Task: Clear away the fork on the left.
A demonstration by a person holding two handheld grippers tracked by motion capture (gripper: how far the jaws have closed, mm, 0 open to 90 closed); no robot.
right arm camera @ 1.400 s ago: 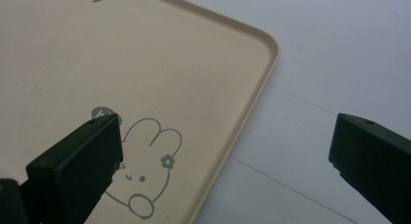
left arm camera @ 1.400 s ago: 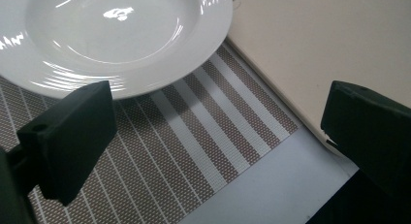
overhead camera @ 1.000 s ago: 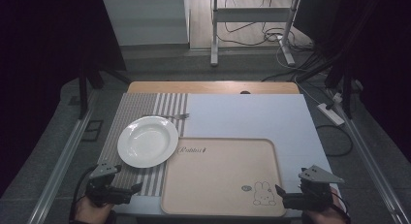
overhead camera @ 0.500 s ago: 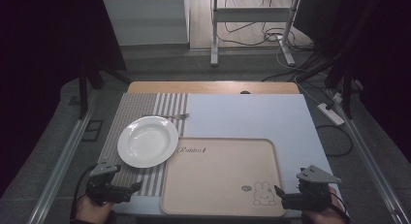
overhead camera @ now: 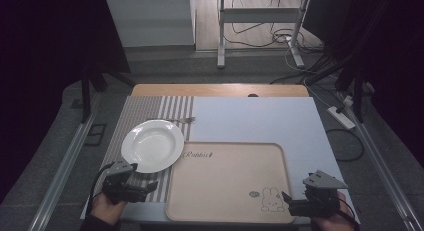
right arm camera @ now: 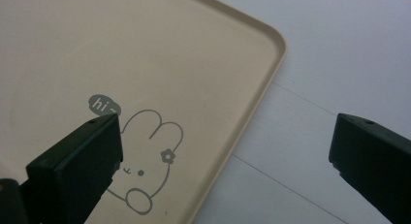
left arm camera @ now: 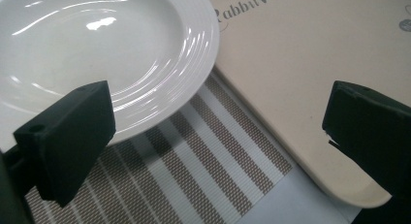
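The left hand-held gripper (overhead camera: 131, 185) sat at the near left corner of the counter (overhead camera: 260, 118), held low over a striped placemat (overhead camera: 145, 111), and its jaws stood wide apart with nothing between them. In the left gripper view those jaws framed the near rim of a white plate (left arm camera: 111, 54), the brown-and-white stripes of the placemat (left arm camera: 194, 170) and the rounded corner of a beige tray (left arm camera: 300, 69) printed with the word "Rabbit". The plate (overhead camera: 152, 145) rested on the placemat, its right edge just beside the tray's left rim, and a fork (overhead camera: 182, 120) lay on the mat just beyond the plate. The right hand-held gripper (overhead camera: 310, 202) hung at the near right corner, its jaws also spread wide and empty. In the right gripper view one jaw sat over the rabbit drawing (right arm camera: 150, 156) on the tray (right arm camera: 145, 49) and the other over the pale counter surface (right arm camera: 339, 54), with the tray's raised edge running between them. The tray (overhead camera: 230, 181) lay flat on the counter's near half, empty, between the two hands.
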